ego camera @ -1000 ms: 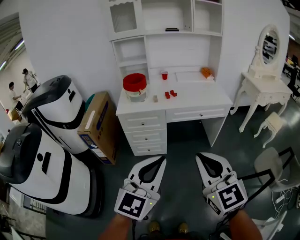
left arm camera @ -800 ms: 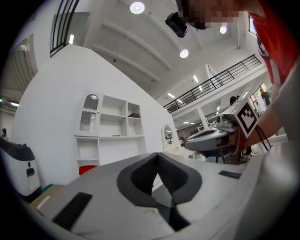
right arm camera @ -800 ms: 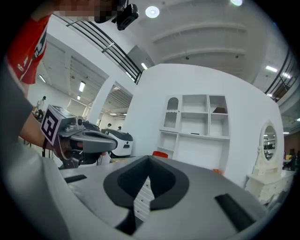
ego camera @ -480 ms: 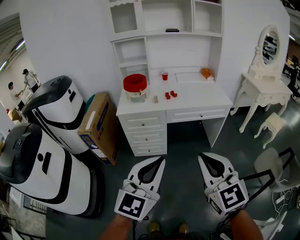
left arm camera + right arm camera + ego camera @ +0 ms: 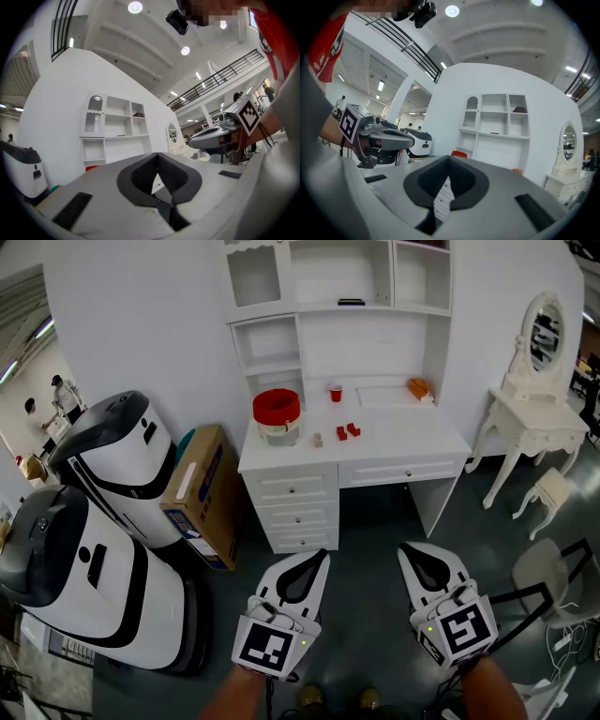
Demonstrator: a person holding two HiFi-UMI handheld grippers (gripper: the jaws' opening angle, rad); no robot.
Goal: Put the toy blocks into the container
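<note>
In the head view, small red toy blocks [image 5: 347, 431] and one pale block [image 5: 318, 439] lie on the white desk [image 5: 403, 442]. A red-rimmed container [image 5: 277, 414] stands at the desk's left end. My left gripper [image 5: 315, 558] and right gripper [image 5: 416, 550] hang low in front of the desk, well short of it. Both are shut with nothing between the jaws. The left gripper view shows its closed jaws [image 5: 158, 154] pointing at the shelf unit; the right gripper view shows closed jaws [image 5: 449, 158] with the red container [image 5: 459, 153] just above them.
A white hutch [image 5: 337, 296] rises behind the desk, with a red cup [image 5: 336, 393] and an orange object [image 5: 419, 387] at its back. Two white-and-black machines [image 5: 94, 521] and a cardboard box [image 5: 199, 491] stand left. A dressing table [image 5: 536, 409], stool [image 5: 550, 491] and chair [image 5: 553, 577] stand right.
The view has shifted slightly, so the desk sits a little further right in the frame. Both grippers stay shut and nearly in the same place.
</note>
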